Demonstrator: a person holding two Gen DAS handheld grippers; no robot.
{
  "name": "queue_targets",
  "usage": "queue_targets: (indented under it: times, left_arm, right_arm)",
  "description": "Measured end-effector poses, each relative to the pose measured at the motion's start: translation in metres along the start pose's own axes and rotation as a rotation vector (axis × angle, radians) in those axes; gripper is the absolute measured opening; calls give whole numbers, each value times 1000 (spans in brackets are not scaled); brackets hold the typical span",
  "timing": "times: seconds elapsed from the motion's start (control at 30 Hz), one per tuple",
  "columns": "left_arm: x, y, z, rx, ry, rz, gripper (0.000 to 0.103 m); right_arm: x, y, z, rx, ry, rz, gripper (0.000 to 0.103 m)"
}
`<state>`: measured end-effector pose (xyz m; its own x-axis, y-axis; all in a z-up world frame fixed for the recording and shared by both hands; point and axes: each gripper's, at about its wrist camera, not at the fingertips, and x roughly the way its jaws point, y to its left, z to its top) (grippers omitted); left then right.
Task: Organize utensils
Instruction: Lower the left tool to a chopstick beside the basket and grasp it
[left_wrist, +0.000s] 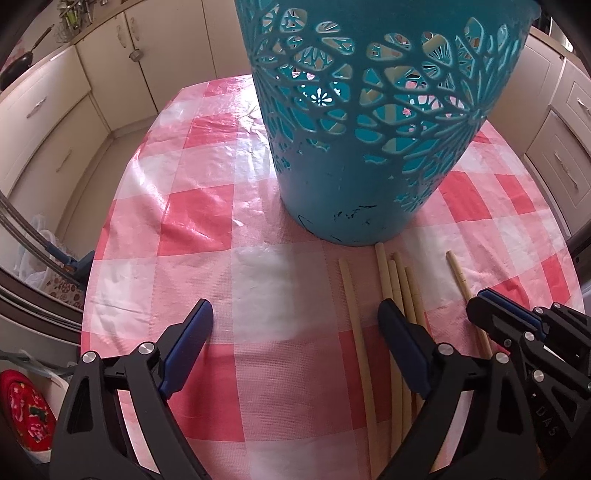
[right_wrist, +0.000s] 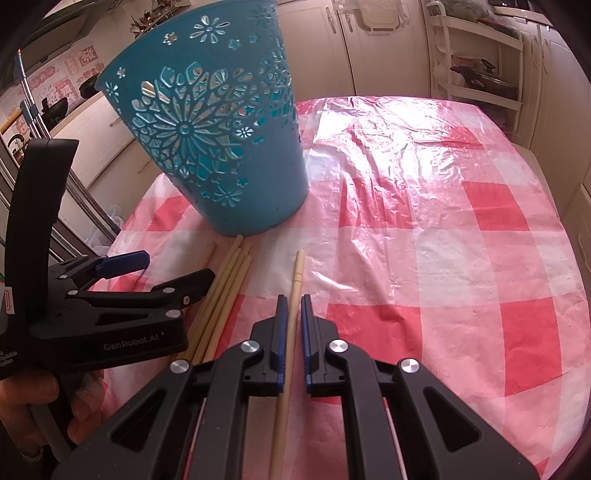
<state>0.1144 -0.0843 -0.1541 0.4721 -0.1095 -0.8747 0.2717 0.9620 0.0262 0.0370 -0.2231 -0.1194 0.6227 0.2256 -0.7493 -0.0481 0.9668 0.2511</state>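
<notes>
Several pale wooden chopsticks (left_wrist: 397, 295) lie on the table in front of a teal cut-out basket (left_wrist: 369, 129), which stands upright. My left gripper (left_wrist: 295, 317) is open and empty, just above the cloth, its right finger over the bundle. One chopstick (right_wrist: 295, 280) lies apart to the right. My right gripper (right_wrist: 291, 310) straddles it, jaws nearly closed on both sides with thin gaps showing. The basket (right_wrist: 221, 147) and the bundle (right_wrist: 229, 280) also show in the right wrist view, with the left gripper (right_wrist: 173, 267) beside them.
The table carries a red-and-white checked plastic cloth (right_wrist: 443, 240), wrinkled at the far side. Cream kitchen cabinets (left_wrist: 55, 122) surround the table. A shelf rack with a pan (right_wrist: 480, 74) stands at the far right.
</notes>
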Motion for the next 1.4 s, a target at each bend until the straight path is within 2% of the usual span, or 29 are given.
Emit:
queue_targets:
  times: [0.2, 0.37, 0.47, 0.53, 0.6, 0.63, 0.73, 0.9, 0.93, 1.0, 1.2, 1.4]
  left_arm:
    - [-2, -6, -3, 8, -3, -7, 86]
    - [-7, -14, -4, 29, -20, -21, 71]
    - [-11, -19, -5, 47, -33, -34, 54]
    - [-13, -20, -5, 55, -38, -44, 31]
    - [-15, -18, -6, 50, -35, -54, 19]
    - [-15, -16, -6, 45, -32, -62, 16]
    - [-15, -12, -5, 40, -21, -77, 16]
    - [-13, -20, -4, 86, -33, -29, 15]
    - [-13, -19, -3, 85, -28, -50, 6]
    - [-13, -18, -3, 73, -30, -63, 5]
    - [-13, -8, -5, 59, -34, -78, 5]
    - [-19, 6, -5, 17, -49, -150, 5]
  right_arm:
    - [2, 1, 2, -3, -9, -12, 8]
    - [2, 1, 0, -12, -13, -16, 8]
    - [1, 2, -1, -16, -15, -23, 8]
    - [1, 3, -2, -18, -16, -25, 8]
    - [1, 4, -2, -18, -16, -26, 8]
    - [1, 4, -2, -18, -16, -26, 8]
    - [1, 4, -2, -19, -16, -27, 8]
    - [1, 8, -2, -40, -17, -54, 8]
    - [1, 10, -2, -51, -16, -61, 8]
    - [1, 12, -2, -61, -15, -67, 8]
    - [3, 10, 2, -55, -9, -57, 9]
    - [5, 9, 5, -59, -3, -58, 7]
